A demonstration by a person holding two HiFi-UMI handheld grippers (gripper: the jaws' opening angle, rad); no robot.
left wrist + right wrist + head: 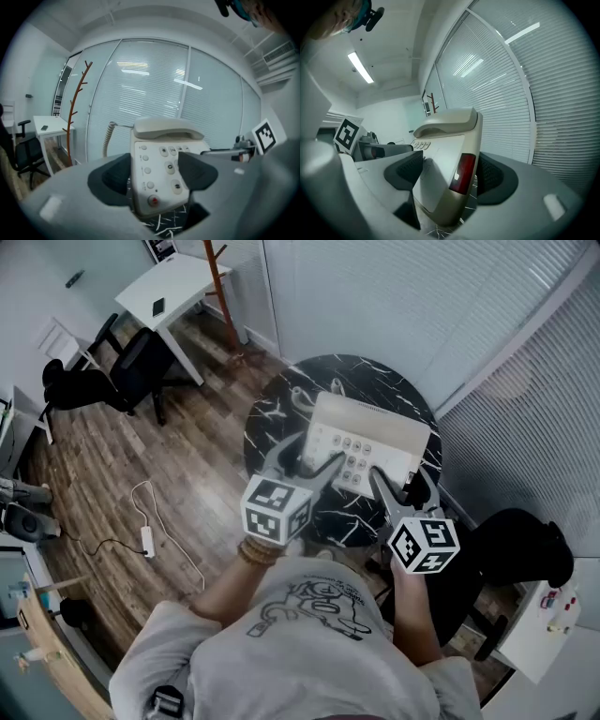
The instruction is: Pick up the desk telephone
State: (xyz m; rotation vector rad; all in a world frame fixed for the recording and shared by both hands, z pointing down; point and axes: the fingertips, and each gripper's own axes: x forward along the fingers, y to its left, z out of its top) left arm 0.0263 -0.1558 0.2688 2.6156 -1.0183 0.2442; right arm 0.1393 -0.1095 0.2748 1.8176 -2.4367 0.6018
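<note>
marble table (270, 418), desk telephone (375, 427) in l gripper (314, 454), r gripper (401, 479) jaws

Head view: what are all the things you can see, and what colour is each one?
desk telephone: one, beige, on the round table
round table: one, black with white veins, middle
coat stand: one, reddish brown, top
desk: one, white, top left
office chairs: two, black, one beside the desk, one lower right
cable: one, white, lower left
left tool: one, grey, gripping the telephone's left edge
right tool: one, grey, gripping its right edge
</note>
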